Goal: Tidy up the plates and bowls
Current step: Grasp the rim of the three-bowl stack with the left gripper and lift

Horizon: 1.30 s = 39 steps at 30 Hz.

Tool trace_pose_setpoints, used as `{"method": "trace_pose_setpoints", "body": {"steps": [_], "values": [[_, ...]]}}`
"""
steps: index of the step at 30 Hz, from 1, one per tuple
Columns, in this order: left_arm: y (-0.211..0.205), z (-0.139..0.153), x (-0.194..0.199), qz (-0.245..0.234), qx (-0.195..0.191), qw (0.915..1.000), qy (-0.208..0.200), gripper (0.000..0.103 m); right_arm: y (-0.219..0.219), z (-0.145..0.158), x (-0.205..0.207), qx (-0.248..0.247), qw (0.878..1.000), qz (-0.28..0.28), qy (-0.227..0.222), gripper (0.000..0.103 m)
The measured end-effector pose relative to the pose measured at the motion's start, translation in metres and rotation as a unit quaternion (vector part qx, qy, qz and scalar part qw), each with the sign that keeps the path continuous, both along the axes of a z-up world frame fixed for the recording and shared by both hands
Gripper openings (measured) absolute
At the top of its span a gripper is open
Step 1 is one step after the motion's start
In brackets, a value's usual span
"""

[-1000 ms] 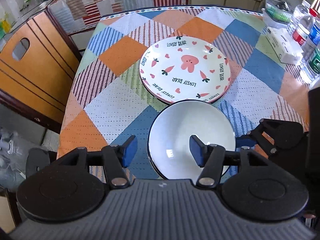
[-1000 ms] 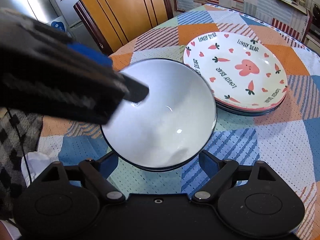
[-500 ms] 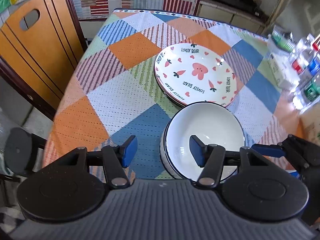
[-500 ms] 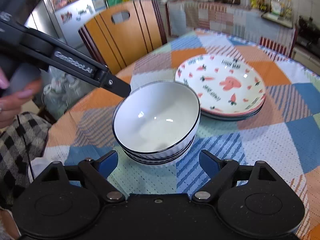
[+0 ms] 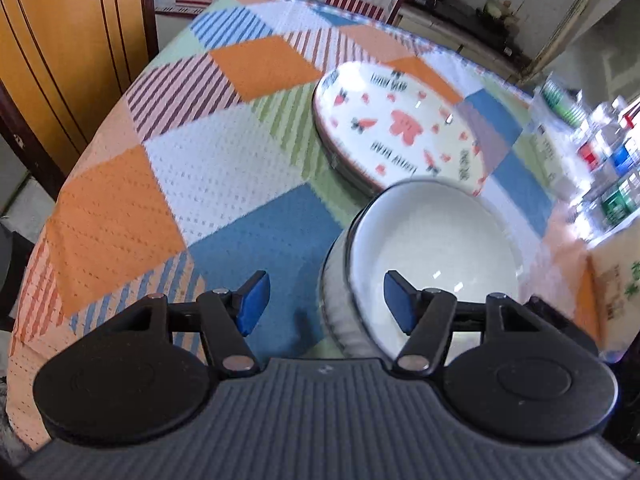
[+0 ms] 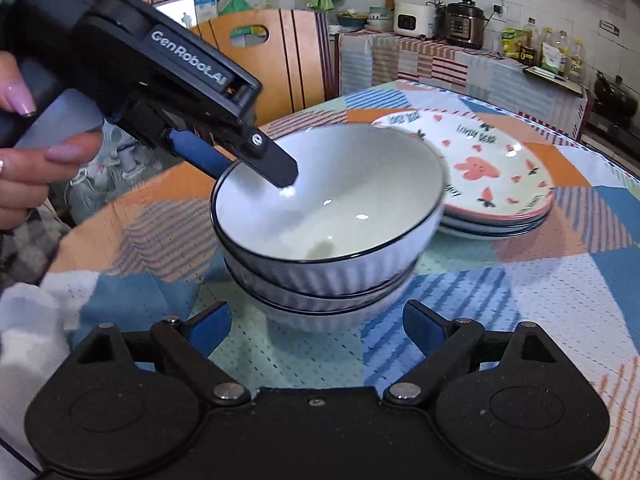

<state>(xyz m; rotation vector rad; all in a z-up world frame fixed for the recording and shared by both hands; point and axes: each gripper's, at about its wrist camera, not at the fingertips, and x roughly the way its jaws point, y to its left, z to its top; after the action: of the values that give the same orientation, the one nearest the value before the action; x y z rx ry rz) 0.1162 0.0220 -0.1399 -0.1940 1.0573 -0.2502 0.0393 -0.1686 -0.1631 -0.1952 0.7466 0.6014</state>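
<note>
Three white ribbed bowls (image 6: 332, 240) stand nested on the desk (image 6: 500, 304), and the top one has the left gripper (image 5: 324, 300) astride its near rim: one blue pad (image 5: 400, 304) hangs inside the bowl, the other outside over the cloth, neither pressing on the wall. Its jaws have just been opening, with the rim between them. From the right wrist view, the left gripper's black finger (image 6: 276, 160) reaches down into the bowl from the upper left, held by a hand (image 6: 36, 160) with painted nails. The right gripper (image 6: 316, 328) waits just in front of the stack, low and level with the bottom bowl; its jaws stand wide and have just been opening, nothing between them but patchwork cloth. Just behind the bowls, nearly touching, lies a stack of plates (image 6: 496, 184) printed with a pink bunny and carrots. Motion blurs the left wrist view, so the bottles (image 5: 612, 160) at the desk's right edge are smeared and their labels unreadable. A wooden chair (image 6: 272, 68) stands at the far side of the desk, and a counter (image 6: 460, 64) with cookers and oil bottles runs along the wall beyond.
</note>
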Motion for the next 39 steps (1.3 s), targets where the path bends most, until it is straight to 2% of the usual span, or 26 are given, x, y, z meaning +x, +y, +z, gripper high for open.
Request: {"method": "trace_pose_setpoints", "body": {"steps": [2,4,8,11,14,17,18,20,29,35,39], "values": [[0.001,-0.010,-0.002,0.001,0.004,0.9999,0.009,0.064,0.008,-0.007,0.002,-0.014,1.000,-0.001,0.006,0.095],[0.005,-0.017,-0.003,0.006,-0.016,0.9998,0.014,0.065,0.013,-0.012,0.005,-0.023,1.000,0.002,0.010,0.095],[0.004,-0.023,-0.002,-0.001,-0.024,0.9996,0.012,0.066,0.010,-0.018,0.008,0.001,1.000,-0.008,0.013,0.095],[0.002,-0.029,-0.001,-0.001,-0.038,0.9992,0.011,0.066,0.005,-0.021,0.011,0.020,0.999,-0.036,-0.014,0.095],[0.001,-0.033,0.000,-0.001,-0.067,0.9977,0.014,0.061,0.005,-0.024,0.011,0.033,0.999,-0.039,-0.018,0.095],[0.000,-0.035,0.001,0.005,-0.101,0.9946,0.021,0.047,0.005,-0.024,0.013,0.041,0.998,-0.039,-0.012,0.097],[0.000,-0.035,0.002,0.011,-0.105,0.9940,0.026,0.047,0.005,-0.024,0.015,0.046,0.998,-0.039,-0.004,0.097],[-0.002,-0.034,0.003,0.013,-0.103,0.9941,0.032,0.047,0.003,-0.024,0.022,0.061,0.997,-0.038,0.010,0.098],[-0.007,-0.028,-0.005,0.012,-0.081,0.9962,0.031,0.045,0.005,-0.027,0.019,0.070,0.997,-0.037,0.003,0.098],[-0.007,-0.013,-0.016,0.004,-0.073,0.9972,0.016,0.045,0.003,-0.022,0.005,0.074,0.997,-0.035,-0.009,0.098],[-0.008,0.006,-0.022,-0.006,-0.068,0.9977,-0.005,0.045,0.002,-0.010,-0.001,0.074,0.996,-0.033,-0.028,0.098]]}}
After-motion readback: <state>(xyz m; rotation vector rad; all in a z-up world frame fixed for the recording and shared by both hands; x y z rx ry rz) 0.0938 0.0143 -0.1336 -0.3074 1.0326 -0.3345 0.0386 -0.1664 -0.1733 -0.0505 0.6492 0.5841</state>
